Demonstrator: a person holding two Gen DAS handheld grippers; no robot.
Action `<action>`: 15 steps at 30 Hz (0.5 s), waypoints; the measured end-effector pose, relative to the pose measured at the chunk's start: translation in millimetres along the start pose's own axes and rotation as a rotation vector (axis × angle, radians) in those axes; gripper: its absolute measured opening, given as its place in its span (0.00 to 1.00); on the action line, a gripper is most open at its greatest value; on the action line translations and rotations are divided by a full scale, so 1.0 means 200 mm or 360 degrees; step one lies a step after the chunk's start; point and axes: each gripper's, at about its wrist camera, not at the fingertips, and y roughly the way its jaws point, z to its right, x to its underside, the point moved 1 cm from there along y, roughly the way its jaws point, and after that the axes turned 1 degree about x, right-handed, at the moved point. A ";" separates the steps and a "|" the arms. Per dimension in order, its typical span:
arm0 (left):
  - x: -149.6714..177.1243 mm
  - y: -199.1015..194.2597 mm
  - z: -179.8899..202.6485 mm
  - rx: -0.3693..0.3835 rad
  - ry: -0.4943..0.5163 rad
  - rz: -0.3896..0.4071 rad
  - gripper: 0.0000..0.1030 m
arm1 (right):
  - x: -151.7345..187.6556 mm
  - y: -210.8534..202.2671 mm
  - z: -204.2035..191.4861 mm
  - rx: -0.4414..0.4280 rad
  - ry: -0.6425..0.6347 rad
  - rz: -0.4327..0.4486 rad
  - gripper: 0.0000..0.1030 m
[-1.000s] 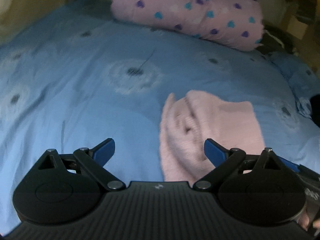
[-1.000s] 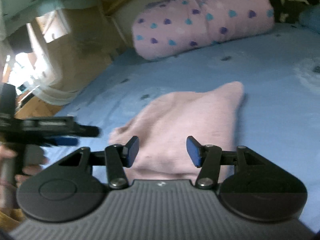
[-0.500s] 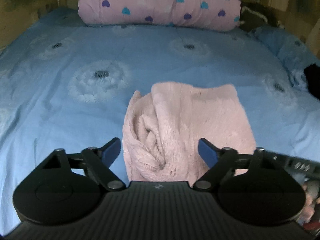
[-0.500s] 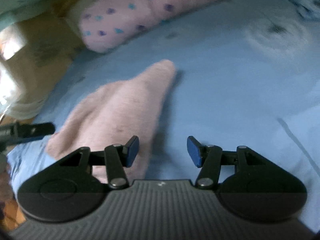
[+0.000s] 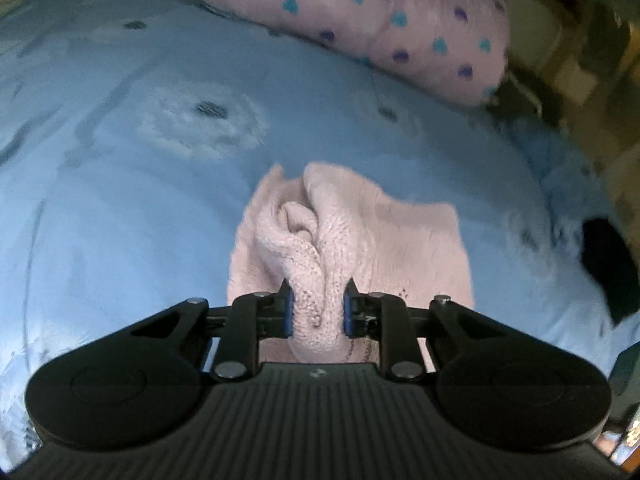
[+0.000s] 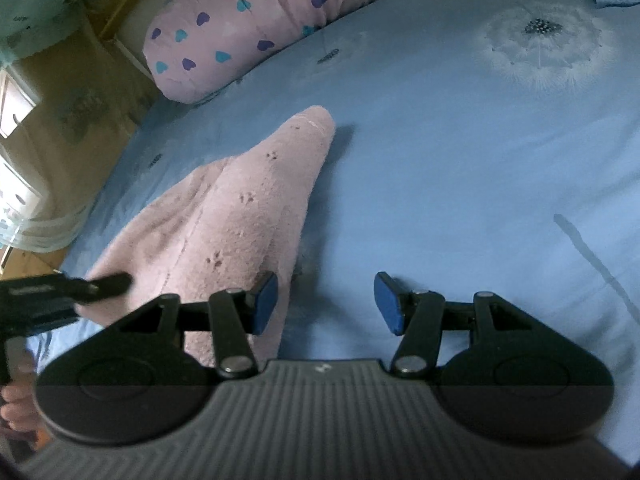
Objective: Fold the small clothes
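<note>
Two grippers: left gripper [image 5: 316, 312] pinches the pink garment [image 5: 384, 236] at its ribbed edge, probably to lift it for folding.
Right gripper [image 6: 326, 304]: spread wide, empty, hovering beside the cloth on the blue bedsheet [image 6: 460, 152].

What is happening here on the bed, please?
A person is folding a small pink garment on a bed with a blue sheet. The left gripper is shut on a bunched knitted edge of it. The right gripper is open beside the garment, holding nothing. A pink heart-print duvet lies behind.
</note>
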 end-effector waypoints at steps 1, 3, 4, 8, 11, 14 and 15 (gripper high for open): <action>0.01 -0.03 -0.03 -0.0012 -0.0017 0.0017 0.24 | 0.00 0.00 0.00 -0.0002 0.0003 0.0003 0.55; 0.03 -0.06 -0.09 -0.0060 -0.0038 0.0017 0.24 | 0.00 0.00 -0.01 -0.0011 0.0001 0.0009 0.55; 0.05 -0.06 -0.13 -0.0085 -0.0043 -0.0003 0.24 | 0.00 -0.01 -0.02 -0.0019 -0.0006 0.0013 0.55; 0.15 0.04 -0.27 -0.0089 -0.0131 -0.0143 0.25 | 0.02 -0.01 -0.05 -0.0051 -0.0051 0.0023 0.55; 0.17 0.05 -0.27 -0.0085 -0.0110 -0.0113 0.28 | 0.04 -0.01 -0.10 -0.0096 -0.0094 0.0032 0.55; 0.16 -0.01 -0.25 -0.0077 -0.0077 -0.0068 0.33 | 0.05 -0.04 -0.14 -0.0180 -0.0136 0.0066 0.55; 0.16 -0.02 -0.24 -0.0085 -0.0053 -0.0049 0.34 | 0.06 -0.05 -0.16 -0.0208 -0.0152 0.0078 0.55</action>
